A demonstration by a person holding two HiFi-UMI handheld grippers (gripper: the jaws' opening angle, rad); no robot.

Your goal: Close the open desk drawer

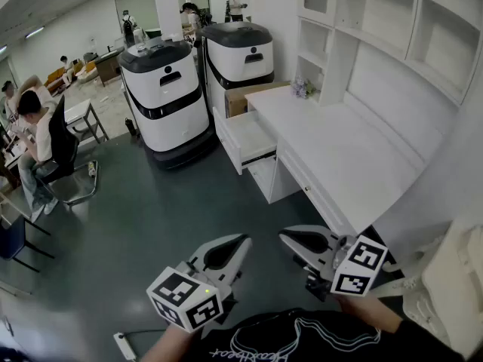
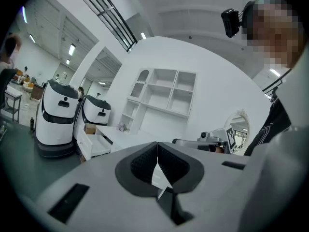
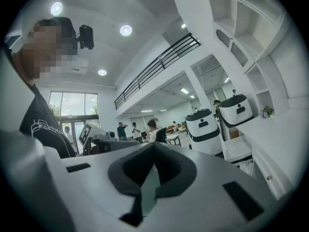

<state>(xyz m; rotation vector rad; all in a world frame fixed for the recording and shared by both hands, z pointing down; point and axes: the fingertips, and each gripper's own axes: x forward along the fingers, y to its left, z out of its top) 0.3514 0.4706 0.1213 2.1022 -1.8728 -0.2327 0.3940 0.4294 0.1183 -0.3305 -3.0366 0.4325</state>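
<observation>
A white desk [image 1: 339,153] stands along the right wall, and its top drawer [image 1: 240,138] is pulled out toward the room with nothing visible inside. The same open drawer [image 2: 91,144] shows small in the left gripper view and the drawer [image 3: 240,151] shows at the right in the right gripper view. My left gripper [image 1: 243,241] is held low in front of me, shut and holding nothing. My right gripper [image 1: 285,236] is beside it, also shut with nothing in it. Both are well short of the drawer.
Two white and black robot units [image 1: 167,96] stand beside the desk's far end, just left of the open drawer. A cardboard box [image 1: 243,98] sits behind the drawer. White shelves [image 1: 377,21] hang above the desk. People sit at tables [image 1: 38,134] at the left.
</observation>
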